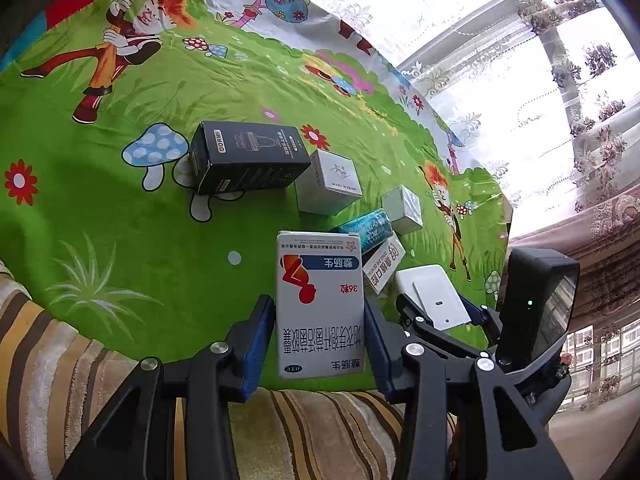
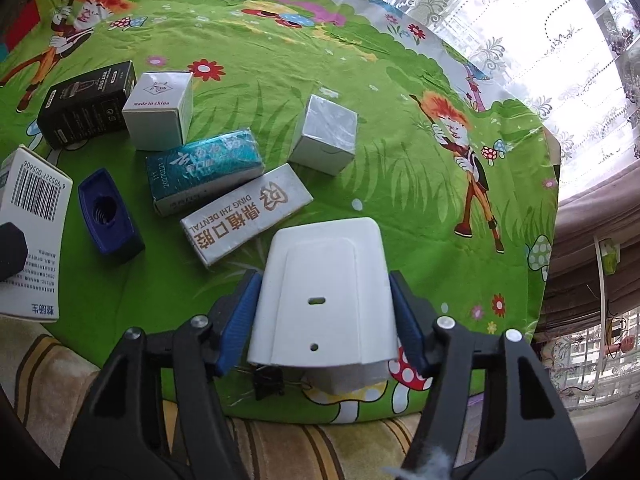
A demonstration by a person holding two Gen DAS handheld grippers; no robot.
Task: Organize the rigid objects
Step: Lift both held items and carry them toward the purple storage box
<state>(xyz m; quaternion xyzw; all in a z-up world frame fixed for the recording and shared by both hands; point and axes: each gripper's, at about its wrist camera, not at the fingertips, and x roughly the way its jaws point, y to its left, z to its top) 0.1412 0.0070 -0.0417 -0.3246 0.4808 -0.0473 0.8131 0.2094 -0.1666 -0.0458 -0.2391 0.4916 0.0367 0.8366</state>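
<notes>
So the left gripper [image 1: 320, 332] is clamped on the white medicine box [image 1: 320, 304], the right gripper [image 2: 324, 320] hugs the white plastic piece [image 2: 324, 292]; the box pile [image 2: 224, 176] sits ahead-left.

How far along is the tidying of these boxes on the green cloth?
Nothing looks sorted yet. In hand: the left gripper is shut on the white medicine box, and the right gripper has the white plastic case between its pads. Left: the black box, two white boxes, teal box and dental box lie at mixed angles.
</notes>
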